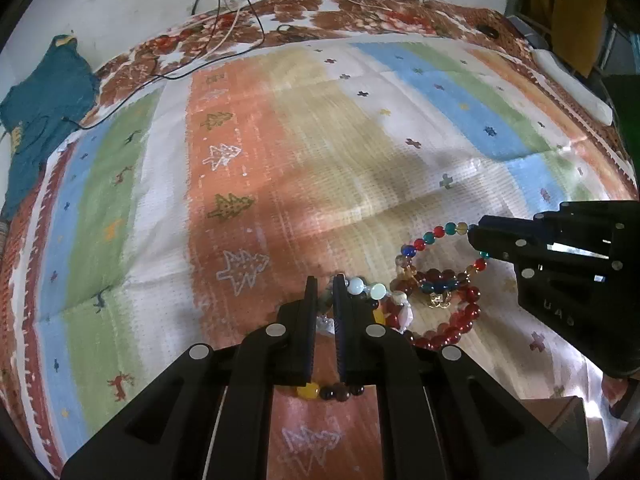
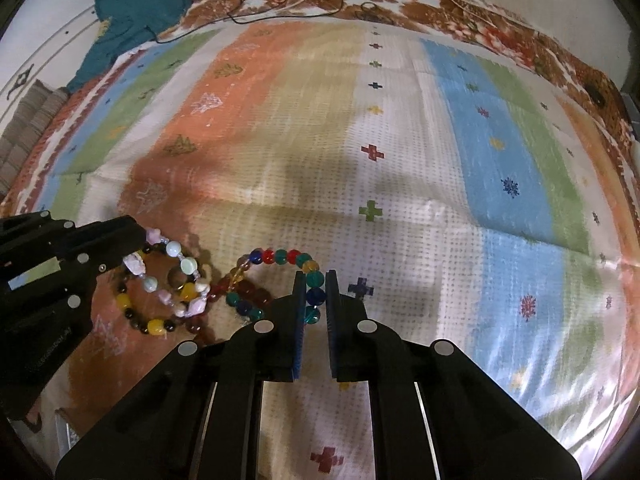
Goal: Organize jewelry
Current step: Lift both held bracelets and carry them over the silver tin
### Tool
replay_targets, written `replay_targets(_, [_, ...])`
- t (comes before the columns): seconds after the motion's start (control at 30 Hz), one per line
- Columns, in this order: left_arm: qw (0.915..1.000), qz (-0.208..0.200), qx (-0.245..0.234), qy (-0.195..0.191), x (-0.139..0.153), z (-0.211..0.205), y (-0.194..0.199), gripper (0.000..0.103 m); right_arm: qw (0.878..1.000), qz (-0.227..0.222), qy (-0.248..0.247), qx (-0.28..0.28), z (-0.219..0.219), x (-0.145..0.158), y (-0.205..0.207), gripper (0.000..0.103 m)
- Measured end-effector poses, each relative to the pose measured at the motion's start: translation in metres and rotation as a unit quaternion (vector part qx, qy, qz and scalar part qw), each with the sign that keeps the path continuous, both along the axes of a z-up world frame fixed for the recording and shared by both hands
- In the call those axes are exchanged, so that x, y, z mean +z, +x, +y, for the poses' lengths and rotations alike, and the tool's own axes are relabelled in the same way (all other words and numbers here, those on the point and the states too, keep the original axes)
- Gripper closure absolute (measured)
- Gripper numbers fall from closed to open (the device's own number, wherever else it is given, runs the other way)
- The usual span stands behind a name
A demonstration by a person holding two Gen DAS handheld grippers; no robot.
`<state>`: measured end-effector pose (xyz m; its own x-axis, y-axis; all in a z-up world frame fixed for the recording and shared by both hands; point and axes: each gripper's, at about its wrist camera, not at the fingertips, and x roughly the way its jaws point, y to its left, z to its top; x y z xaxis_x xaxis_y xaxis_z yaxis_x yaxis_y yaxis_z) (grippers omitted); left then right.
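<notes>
Several bead bracelets lie bunched on a striped mat. My left gripper (image 1: 325, 282) is shut on a pastel bracelet (image 1: 366, 288) with white, pink and pale green beads; it also shows in the right wrist view (image 2: 176, 276). A yellow and dark bead bracelet (image 1: 328, 391) lies under my left fingers. My right gripper (image 2: 313, 278) is shut on a multicolour bracelet (image 2: 280, 257) of red, green, blue and amber beads, also seen in the left wrist view (image 1: 428, 237). A dark red bracelet (image 1: 460, 324) lies between them.
The striped mat (image 1: 256, 152) with tree and cross patterns covers the floor. A teal cloth (image 1: 44, 104) lies at the far left corner. Thin cables (image 1: 216, 28) run across the mat's far border. A white bar (image 1: 576, 88) lies at the far right.
</notes>
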<state>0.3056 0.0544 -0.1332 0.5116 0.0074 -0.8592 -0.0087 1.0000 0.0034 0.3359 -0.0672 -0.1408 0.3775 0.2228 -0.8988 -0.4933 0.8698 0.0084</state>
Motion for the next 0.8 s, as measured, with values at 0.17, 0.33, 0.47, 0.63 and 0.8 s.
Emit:
replay_targets(0.17, [0.9999,-0.007,0.008,-0.005,0.011,0.004,-0.009,0.096,1.000,-0.007,0.007,0.001,-0.002,0.008,-0.009,0.093])
replay_targets(0.33, [0.9997,-0.018,0.011,-0.006,0.024,0.002,-0.018,0.096,0.999,-0.025,0.021,0.003,-0.002,0.025,-0.018,0.093])
replay_targets(0.47, [0.9995,-0.027,0.014,-0.010,0.035,0.000,-0.025,0.096,0.999,-0.037,0.028,0.007,-0.002,0.036,-0.026,0.093])
replay_targets(0.63, [0.9992,-0.033,0.016,-0.017,0.043,-0.003,-0.036,0.096,0.998,-0.059,0.031,0.010,-0.008,0.049,-0.036,0.093])
replay_targets(0.8, [0.9987,-0.041,0.019,-0.023,0.052,-0.005,-0.048,0.096,0.996,-0.073,0.040,0.011,-0.013,0.061,-0.046,0.093])
